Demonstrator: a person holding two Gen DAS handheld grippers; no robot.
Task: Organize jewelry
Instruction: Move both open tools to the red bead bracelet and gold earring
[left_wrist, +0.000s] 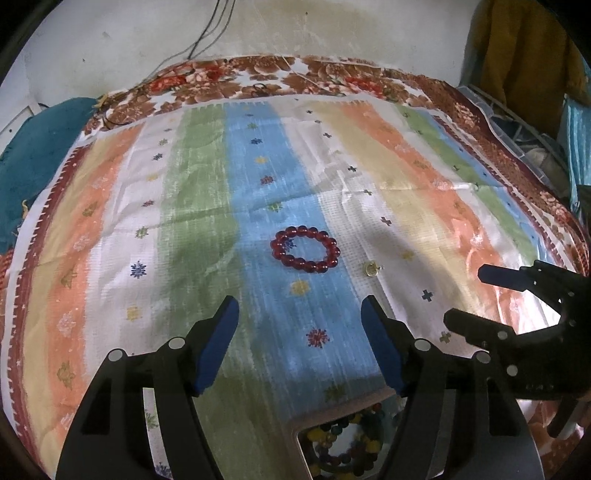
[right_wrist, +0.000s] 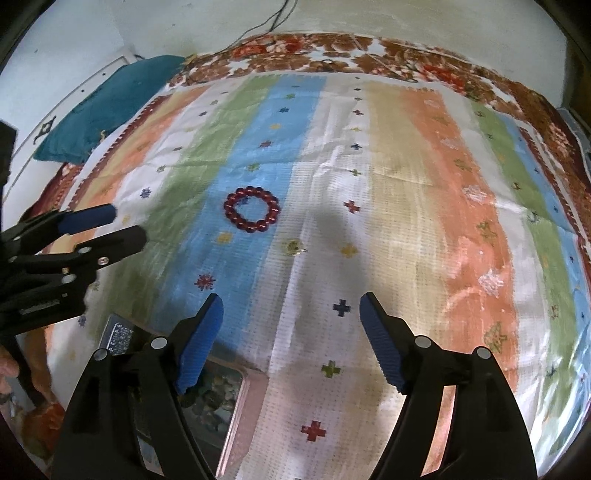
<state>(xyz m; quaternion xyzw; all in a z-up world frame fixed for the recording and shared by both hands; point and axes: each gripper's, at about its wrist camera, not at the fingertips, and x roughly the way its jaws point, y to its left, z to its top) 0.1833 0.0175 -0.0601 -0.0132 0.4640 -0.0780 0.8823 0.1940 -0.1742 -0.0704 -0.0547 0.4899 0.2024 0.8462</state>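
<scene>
A red bead bracelet (left_wrist: 305, 249) lies on the blue stripe of the cloth; it also shows in the right wrist view (right_wrist: 252, 214). A small gold ring or earring (left_wrist: 371, 268) lies just right of it, seen too in the right wrist view (right_wrist: 293, 247). A pink box (left_wrist: 332, 413) holding several bead bracelets sits at the near edge, also in the right wrist view (right_wrist: 255, 391). My left gripper (left_wrist: 299, 314) is open and empty, short of the bracelet. My right gripper (right_wrist: 291, 314) is open and empty, short of the gold piece; it shows at the right of the left wrist view (left_wrist: 465, 295).
A striped cloth (left_wrist: 424, 177) covers a floral bedspread (left_wrist: 258, 77). A teal pillow (left_wrist: 40, 147) lies at the far left by the wall. Clutter and a yellow cloth (left_wrist: 524, 51) stand at the right. The left gripper shows in the right wrist view (right_wrist: 125, 225).
</scene>
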